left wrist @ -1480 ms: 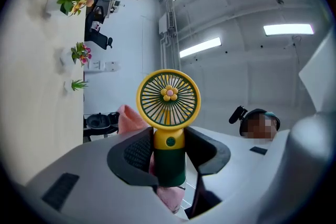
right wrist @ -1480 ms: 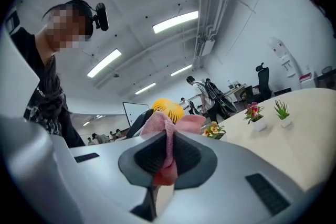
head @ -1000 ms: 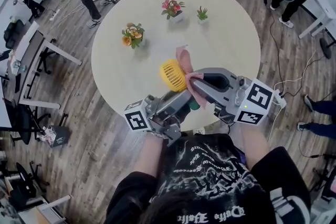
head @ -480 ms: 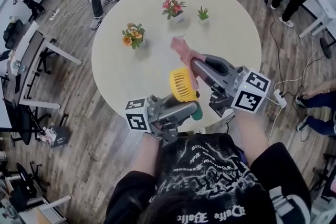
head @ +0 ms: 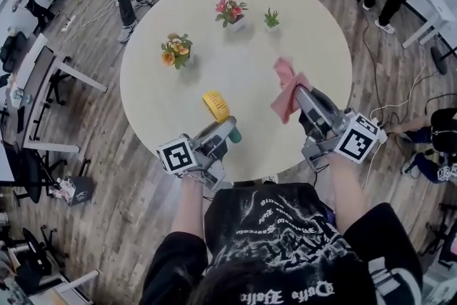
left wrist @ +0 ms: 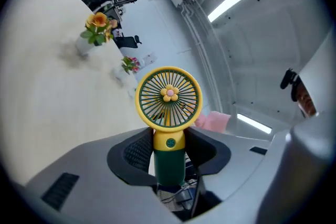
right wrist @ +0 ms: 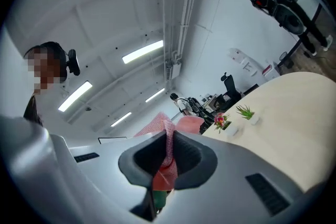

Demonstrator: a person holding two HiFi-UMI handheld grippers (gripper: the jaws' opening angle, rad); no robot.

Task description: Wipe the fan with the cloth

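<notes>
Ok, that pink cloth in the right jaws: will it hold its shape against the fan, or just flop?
Probably floppy: the cloth droops in folds from the right gripper. Likely light, since a thin pinch holds it. It may bunch or snag on the ribbed grille of the fan, so wipe gently.

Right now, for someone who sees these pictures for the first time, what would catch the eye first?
The small yellow plastic fan with a green handle, clamped by its handle in the left tool, stands out most. To its right in the head view, the right tool grips a pink cloth over the round cream table, apart from the fan.
</notes>
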